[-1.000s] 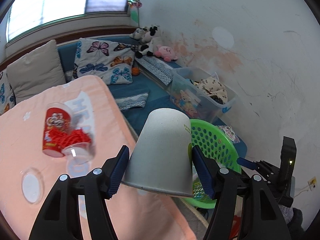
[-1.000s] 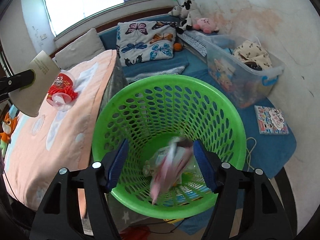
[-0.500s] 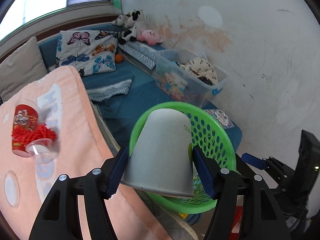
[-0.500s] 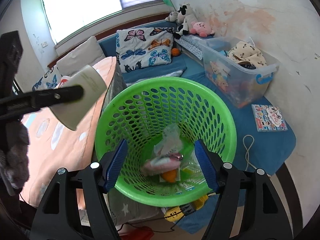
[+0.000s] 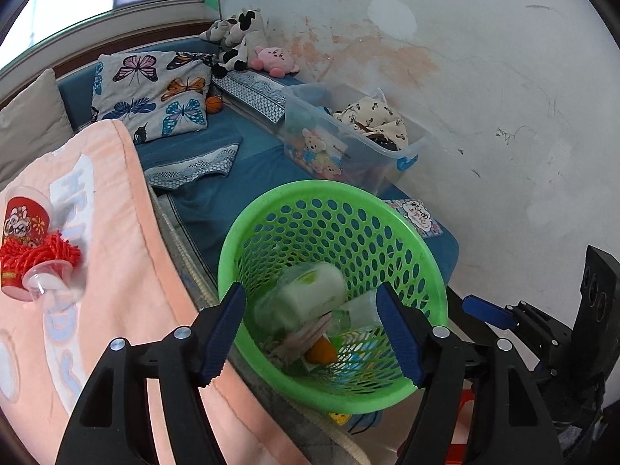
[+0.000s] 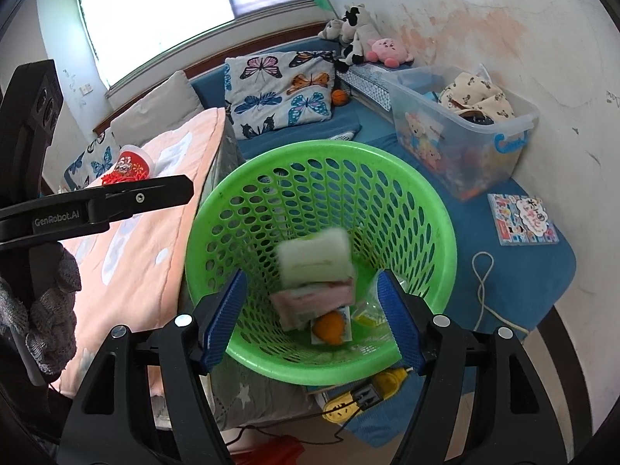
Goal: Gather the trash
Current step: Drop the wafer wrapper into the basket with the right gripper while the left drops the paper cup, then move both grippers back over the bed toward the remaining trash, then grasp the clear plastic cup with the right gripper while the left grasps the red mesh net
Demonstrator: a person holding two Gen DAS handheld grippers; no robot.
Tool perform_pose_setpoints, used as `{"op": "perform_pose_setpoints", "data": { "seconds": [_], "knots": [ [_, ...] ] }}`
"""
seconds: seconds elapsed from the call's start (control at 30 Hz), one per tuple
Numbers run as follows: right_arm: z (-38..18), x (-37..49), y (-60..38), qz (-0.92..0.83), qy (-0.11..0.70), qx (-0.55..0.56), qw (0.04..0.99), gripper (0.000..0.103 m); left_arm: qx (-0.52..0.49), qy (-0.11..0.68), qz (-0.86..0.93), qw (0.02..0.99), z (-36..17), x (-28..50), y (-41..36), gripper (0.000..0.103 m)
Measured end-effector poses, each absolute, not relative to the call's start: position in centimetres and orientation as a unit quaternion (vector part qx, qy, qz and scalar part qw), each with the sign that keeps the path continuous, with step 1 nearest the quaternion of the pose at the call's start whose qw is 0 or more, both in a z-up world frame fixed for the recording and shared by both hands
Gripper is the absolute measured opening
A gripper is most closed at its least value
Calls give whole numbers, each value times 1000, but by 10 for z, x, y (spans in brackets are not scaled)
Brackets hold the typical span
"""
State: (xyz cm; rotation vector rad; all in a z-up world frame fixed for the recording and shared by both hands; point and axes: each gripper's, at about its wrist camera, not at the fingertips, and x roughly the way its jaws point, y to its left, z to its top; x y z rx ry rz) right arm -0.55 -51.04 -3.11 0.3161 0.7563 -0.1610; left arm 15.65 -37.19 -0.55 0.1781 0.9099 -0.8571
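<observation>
My left gripper (image 5: pixel 310 290) hovers over the green perforated basket (image 5: pixel 248 224), its jaws opening with nothing pressed between the pads. The grey paper cup (image 5: pixel 306 302) is loose below them, blurred, inside the basket on top of a pink wrapper (image 6: pixel 314 298) and an orange scrap (image 6: pixel 329 327). My right gripper (image 6: pixel 311 277) stands open above the same basket (image 6: pixel 438 213), holding nothing; the cup (image 6: pixel 316 259) shows blurred beneath it. A red printed cup (image 5: pixel 23 232) with red fringe and a clear cup (image 5: pixel 42 283) lie on the peach blanket (image 5: pixel 128 271).
A clear storage box (image 5: pixel 348 143) with clothes stands beyond the basket by the wall. A picture book (image 5: pixel 416 217) lies on the blue mat. Butterfly pillow (image 6: pixel 283 89) and plush toys (image 6: pixel 360 42) at the back. A yellow power strip (image 6: pixel 360 395) lies under the basket's near side.
The left gripper swung from over the blanket to above the basket and let go of the paper cup, which has dropped into the basket. The right gripper has hardly moved.
</observation>
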Motion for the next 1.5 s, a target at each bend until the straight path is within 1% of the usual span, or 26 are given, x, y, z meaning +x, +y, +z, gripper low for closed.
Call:
{"op": "perform_pose_setpoints", "data": {
  "seconds": [0.3, 0.67, 1.1, 1.5],
  "knots": [
    [-21, 2, -486, -51, 364, 140, 919, 70, 75, 410, -368, 831, 5, 157, -319, 67],
    [-10, 39, -431, 14, 365, 114, 924, 70, 42, 406, -289, 866, 10, 183, -222, 67],
    [-6, 118, -351, 98, 375, 67, 919, 70, -23, 411, -198, 890, 15, 221, -113, 67],
    [-30, 202, -294, 146, 401, 55, 903, 70, -57, 407, -166, 897, 18, 243, -74, 67]
  ]
}}
